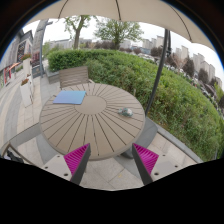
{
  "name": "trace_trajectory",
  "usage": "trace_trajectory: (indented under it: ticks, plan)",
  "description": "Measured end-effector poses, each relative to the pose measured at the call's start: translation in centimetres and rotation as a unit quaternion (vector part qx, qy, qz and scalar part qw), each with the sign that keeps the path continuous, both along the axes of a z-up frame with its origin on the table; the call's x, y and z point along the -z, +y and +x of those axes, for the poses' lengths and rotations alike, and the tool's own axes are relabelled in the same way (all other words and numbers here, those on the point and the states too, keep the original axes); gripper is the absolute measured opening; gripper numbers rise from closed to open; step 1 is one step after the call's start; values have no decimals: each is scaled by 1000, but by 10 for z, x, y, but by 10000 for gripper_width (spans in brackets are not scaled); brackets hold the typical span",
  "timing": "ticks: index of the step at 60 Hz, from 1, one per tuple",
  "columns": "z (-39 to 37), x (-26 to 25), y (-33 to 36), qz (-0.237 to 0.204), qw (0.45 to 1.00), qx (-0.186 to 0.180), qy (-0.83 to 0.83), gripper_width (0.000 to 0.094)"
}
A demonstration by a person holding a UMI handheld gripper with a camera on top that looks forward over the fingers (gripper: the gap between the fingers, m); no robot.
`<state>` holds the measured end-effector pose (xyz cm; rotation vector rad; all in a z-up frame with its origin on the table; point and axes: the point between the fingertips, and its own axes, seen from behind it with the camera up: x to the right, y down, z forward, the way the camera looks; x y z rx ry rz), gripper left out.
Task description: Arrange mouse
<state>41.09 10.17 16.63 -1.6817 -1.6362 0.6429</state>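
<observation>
A small grey mouse (126,112) lies near the right edge of a round slatted table (95,125). A light blue mouse mat (70,97) lies flat on the far left part of the tabletop, well apart from the mouse. My gripper (111,163) is held high, short of the table's near edge, with paving showing between its fingers. The fingers stand wide apart with magenta pads (75,157) facing inward, and nothing is between them. The mouse lies well beyond the fingers.
Chairs stand around the table: one at the back (72,76), one at the near left (20,142), one at the right (150,135). A parasol pole (158,60) rises at the right. A green hedge (170,90) borders the terrace behind and to the right.
</observation>
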Motion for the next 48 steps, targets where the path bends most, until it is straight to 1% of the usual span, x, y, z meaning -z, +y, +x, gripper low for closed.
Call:
trace_trajectory:
  ticks: [11, 18, 19, 20, 24, 25, 27, 30, 31, 33, 42, 48]
  plan:
    - [-10, 5, 17, 0, 1000, -6, 15, 853]
    - [-27, 14, 29, 0, 1000, 0, 25, 853]
    - [-14, 5, 27, -1, 1000, 2, 26, 854]
    - [-28, 13, 33, -1, 1000, 3, 30, 853]
    - [-38, 16, 40, 3, 999, 10, 45, 853]
    - [-28, 10, 37, 4, 999, 12, 47, 853]
    - [-49, 21, 52, 6, 999, 13, 53, 852]
    - [-61, 26, 57, 5, 998, 13, 58, 851]
    - [-51, 22, 49, 4, 998, 14, 59, 850]
    - [-69, 35, 64, 1, 998, 14, 62, 853]
    - [-109, 58, 85, 7, 997, 12, 76, 852]
    - [-135, 77, 94, 0, 996, 9, 86, 853]
